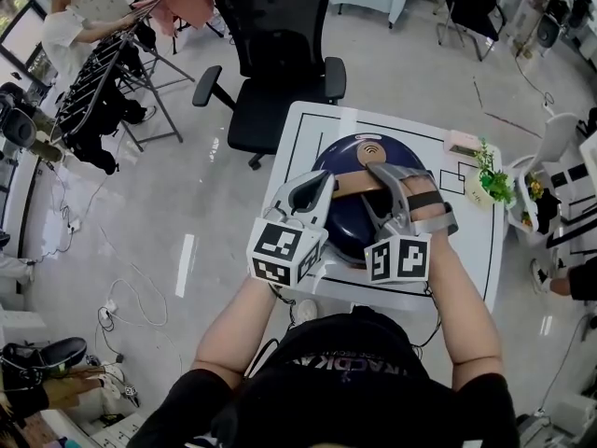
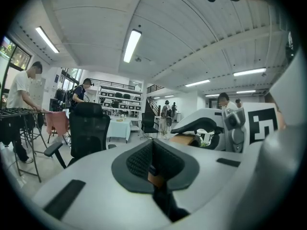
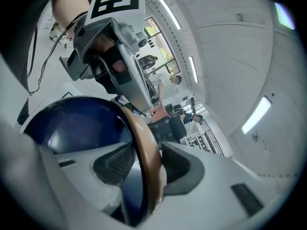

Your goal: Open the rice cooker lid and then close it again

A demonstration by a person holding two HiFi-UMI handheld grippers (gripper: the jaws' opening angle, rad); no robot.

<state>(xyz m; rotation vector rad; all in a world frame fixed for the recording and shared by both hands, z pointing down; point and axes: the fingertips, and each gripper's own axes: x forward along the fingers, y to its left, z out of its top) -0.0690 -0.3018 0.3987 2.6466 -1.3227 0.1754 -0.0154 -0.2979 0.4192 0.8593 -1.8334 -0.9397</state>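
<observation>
A dark blue rice cooker [image 1: 359,217] with its lid down stands on the white table [image 1: 471,250]. A tan carry handle [image 1: 353,185] arches over the lid. My left gripper [image 1: 323,185] is at the handle's left end; in the left gripper view its jaws [image 2: 153,169] are shut with a tan sliver of the handle [image 2: 154,177] pinched between the pads. My right gripper [image 1: 376,170] straddles the handle's right part. In the right gripper view the handle [image 3: 146,147] runs between that gripper's [image 3: 146,164] jaws, close to one pad, with a gap to the other showing the blue lid [image 3: 76,128].
A small potted plant [image 1: 490,183] and a pink object [image 1: 462,141] sit on the table's right side. A black office chair [image 1: 280,54] stands just beyond the table. A person [image 1: 65,26] works at a clothes rack far left. Cables [image 1: 131,306] lie on the floor.
</observation>
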